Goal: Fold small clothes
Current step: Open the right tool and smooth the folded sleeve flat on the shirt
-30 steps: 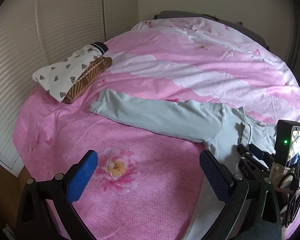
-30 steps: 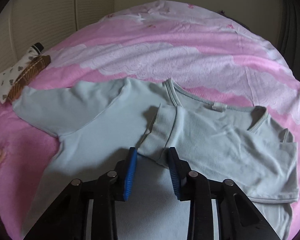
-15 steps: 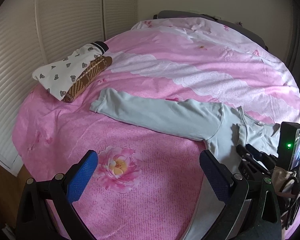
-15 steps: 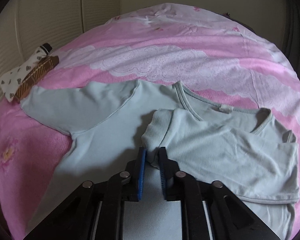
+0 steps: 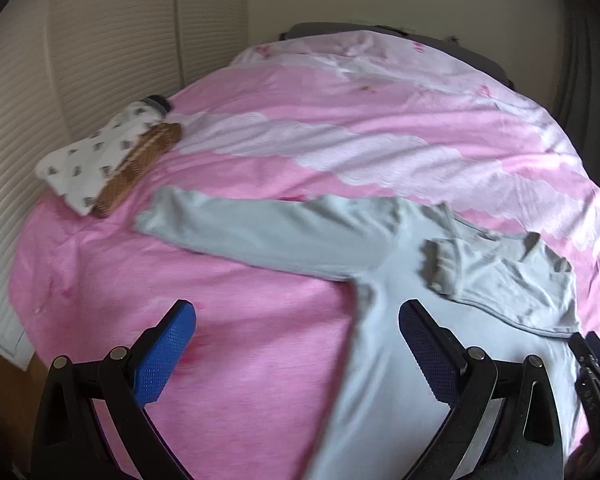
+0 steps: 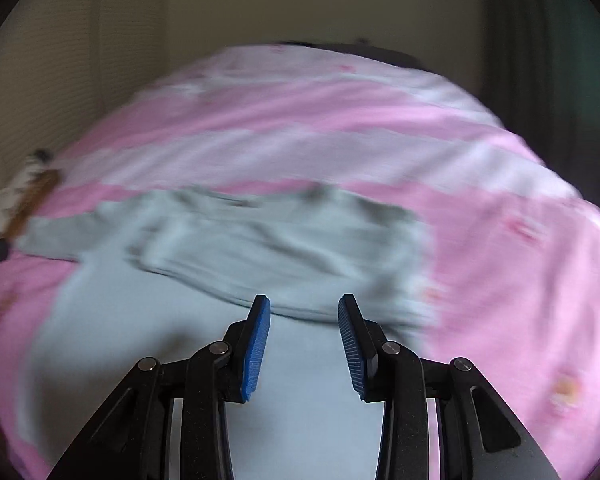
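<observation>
Pale grey-green jersey, a child's long-sleeved top (image 5: pixel 384 304), lies spread on a pink floral bedspread (image 5: pixel 284 152), one sleeve (image 5: pixel 500 280) already laid across the chest and the other sleeve (image 5: pixel 260 232) stretched out flat toward the bed's left side. The left gripper (image 5: pixel 296 350) hangs wide open above the cover, its right pad just over the top's side edge, its left pad over bare pink; nothing is between them. The right gripper (image 6: pixel 304 340) (its view is badly smeared by motion) stands partly open and empty, low over the body of the top, with the hem of the folded sleeve just beyond its tips.

The risk from here, as a judgement: thin knit drags easily, so a pinch on the outstretched sleeve that catches the bedspread as well would pull the cover and skew the whole garment; and a careless sweep of the right tool could flip the folded sleeve back open. Two folded garments (image 5: pixel 100 160) lie well apart at the bed's far left edge, beside the slatted wall (image 5: pixel 40 80).
</observation>
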`<state>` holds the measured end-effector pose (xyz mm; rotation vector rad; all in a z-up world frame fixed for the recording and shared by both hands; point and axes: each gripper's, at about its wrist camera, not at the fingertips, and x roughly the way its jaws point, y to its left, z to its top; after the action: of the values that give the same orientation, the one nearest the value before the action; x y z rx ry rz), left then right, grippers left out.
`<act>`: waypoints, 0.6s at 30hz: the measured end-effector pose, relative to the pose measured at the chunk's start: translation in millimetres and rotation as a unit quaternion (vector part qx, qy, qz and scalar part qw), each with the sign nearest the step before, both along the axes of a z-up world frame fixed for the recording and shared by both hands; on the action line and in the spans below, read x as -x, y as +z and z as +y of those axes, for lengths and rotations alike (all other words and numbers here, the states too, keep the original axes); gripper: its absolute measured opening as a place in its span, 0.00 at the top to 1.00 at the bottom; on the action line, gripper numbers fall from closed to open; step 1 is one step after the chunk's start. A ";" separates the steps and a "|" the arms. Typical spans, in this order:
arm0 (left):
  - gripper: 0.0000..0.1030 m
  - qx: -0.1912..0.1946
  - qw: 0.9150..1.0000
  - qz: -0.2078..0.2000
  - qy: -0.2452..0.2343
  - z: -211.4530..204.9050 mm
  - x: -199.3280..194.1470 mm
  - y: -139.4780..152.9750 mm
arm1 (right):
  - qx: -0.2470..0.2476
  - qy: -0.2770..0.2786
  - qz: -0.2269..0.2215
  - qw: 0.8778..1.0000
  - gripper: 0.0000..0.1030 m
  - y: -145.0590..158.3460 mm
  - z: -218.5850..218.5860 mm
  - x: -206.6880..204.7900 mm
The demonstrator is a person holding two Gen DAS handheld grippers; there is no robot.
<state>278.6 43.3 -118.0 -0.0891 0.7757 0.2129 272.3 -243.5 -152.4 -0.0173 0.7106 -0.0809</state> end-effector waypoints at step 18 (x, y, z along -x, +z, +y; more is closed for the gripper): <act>0.00 -0.053 0.997 0.057 -0.014 -55.1 -79.3 -54.5 | -0.042 -0.086 0.062 0.993 0.55 -36.0 -77.1 -28.1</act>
<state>357.9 -11.8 -172.5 0.0356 0.8775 0.2339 300.4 -320.6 -188.3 0.1199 0.8391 -0.2168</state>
